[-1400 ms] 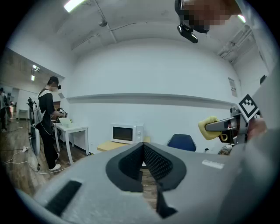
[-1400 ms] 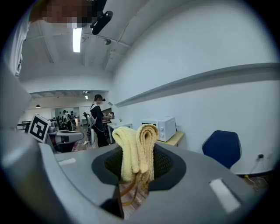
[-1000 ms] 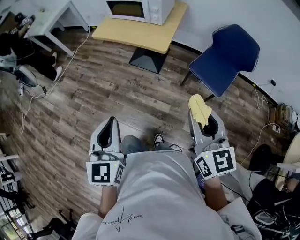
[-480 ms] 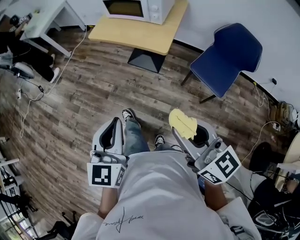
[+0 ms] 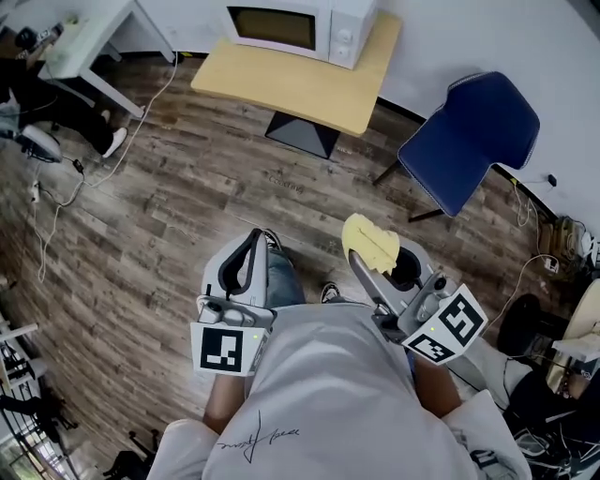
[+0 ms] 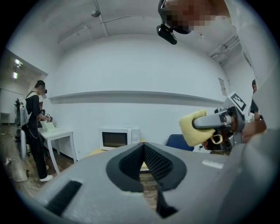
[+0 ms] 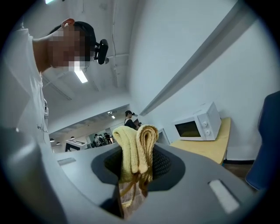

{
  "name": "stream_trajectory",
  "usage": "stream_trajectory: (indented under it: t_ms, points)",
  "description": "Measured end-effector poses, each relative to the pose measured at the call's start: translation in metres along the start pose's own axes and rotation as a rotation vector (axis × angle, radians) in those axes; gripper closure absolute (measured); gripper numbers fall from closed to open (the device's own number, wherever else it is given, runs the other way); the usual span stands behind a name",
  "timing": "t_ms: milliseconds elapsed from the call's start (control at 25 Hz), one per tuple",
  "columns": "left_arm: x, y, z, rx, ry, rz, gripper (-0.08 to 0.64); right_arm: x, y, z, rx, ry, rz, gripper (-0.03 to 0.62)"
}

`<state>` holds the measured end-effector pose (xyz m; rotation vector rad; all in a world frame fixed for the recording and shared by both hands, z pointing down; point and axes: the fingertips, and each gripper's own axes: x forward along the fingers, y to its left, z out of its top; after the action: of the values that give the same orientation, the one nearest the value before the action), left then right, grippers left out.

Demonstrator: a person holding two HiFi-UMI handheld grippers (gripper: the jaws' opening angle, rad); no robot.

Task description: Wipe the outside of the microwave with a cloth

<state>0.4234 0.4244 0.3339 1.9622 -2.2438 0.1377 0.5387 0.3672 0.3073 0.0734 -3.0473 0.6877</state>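
Note:
A white microwave [image 5: 303, 26] stands on a light wooden table [image 5: 309, 89] at the top of the head view, far ahead of both grippers; it shows small in the left gripper view as the microwave [image 6: 119, 138] and in the right gripper view as the microwave [image 7: 197, 124]. My right gripper [image 5: 368, 260] is shut on a folded yellow cloth [image 5: 371, 243], which sticks up between its jaws as the cloth [image 7: 134, 151]. My left gripper [image 5: 249, 247] is shut with nothing in it, held low over the person's leg.
A blue chair [image 5: 476, 139] stands right of the table. A white desk [image 5: 94, 33] is at the upper left, with a person [image 6: 35, 127] beside it. Cables [image 5: 56, 197] trail over the wooden floor at left, and bags and gear [image 5: 553, 375] lie at right.
The head view has shifted so the microwave and table show more fully. The right gripper swung left with the cloth and now tilts toward the middle. The left gripper stayed shut.

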Motion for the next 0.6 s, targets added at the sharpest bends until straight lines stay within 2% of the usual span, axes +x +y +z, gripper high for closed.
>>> stream_trajectory:
  t_ms: [160,280,400,600]
  points:
    - [0.019,0.037,0.019,-0.023,0.001,-0.068,0.561,0.054,0.016,0.017,-0.025,-0.021,0.095,0.468]
    - [0.033,0.065,0.029,-0.033,-0.008,-0.112,0.56,0.096,0.017,0.021,-0.082,0.018,0.09,0.468]
    - [0.04,0.104,0.032,-0.088,-0.01,-0.137,0.56,0.136,0.019,0.024,-0.117,0.033,0.097,0.469]
    - [0.055,0.168,0.043,-0.111,-0.029,-0.101,0.558,0.193,0.014,0.036,-0.119,-0.008,0.094,0.476]
